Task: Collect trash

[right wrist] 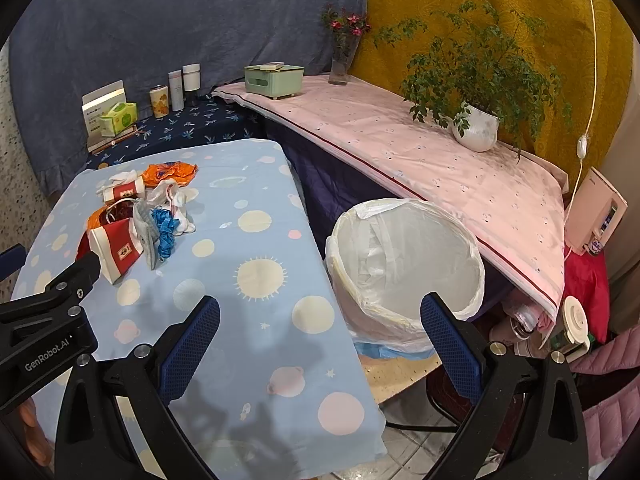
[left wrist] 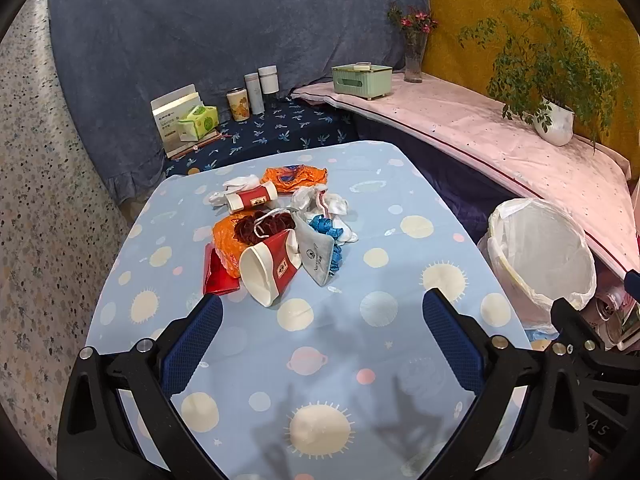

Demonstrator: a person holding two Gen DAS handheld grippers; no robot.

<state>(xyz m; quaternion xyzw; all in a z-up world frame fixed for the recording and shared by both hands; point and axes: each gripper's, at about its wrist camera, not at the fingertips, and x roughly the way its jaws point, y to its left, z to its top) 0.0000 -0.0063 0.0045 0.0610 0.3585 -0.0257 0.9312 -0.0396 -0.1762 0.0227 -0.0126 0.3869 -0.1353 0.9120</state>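
Note:
A pile of trash lies on the light blue table (left wrist: 320,360): a red and white paper cup (left wrist: 268,272) on its side, a second cup (left wrist: 252,197), orange wrappers (left wrist: 294,176), white tissues (left wrist: 320,200), a grey mask (left wrist: 318,254) and blue ribbon (left wrist: 326,227). The pile also shows in the right wrist view (right wrist: 136,220). A white lined bin (right wrist: 404,264) stands right of the table, also in the left wrist view (left wrist: 540,256). My left gripper (left wrist: 322,320) is open and empty, just short of the near cup. My right gripper (right wrist: 320,320) is open and empty, above the table edge beside the bin.
A pink covered shelf (right wrist: 420,152) runs behind the bin with a potted plant (right wrist: 476,124), a green box (right wrist: 274,76) and a flower vase (right wrist: 342,60). A dark bench (left wrist: 272,132) behind the table holds tissue packs and bottles. Clutter lies on the floor at right.

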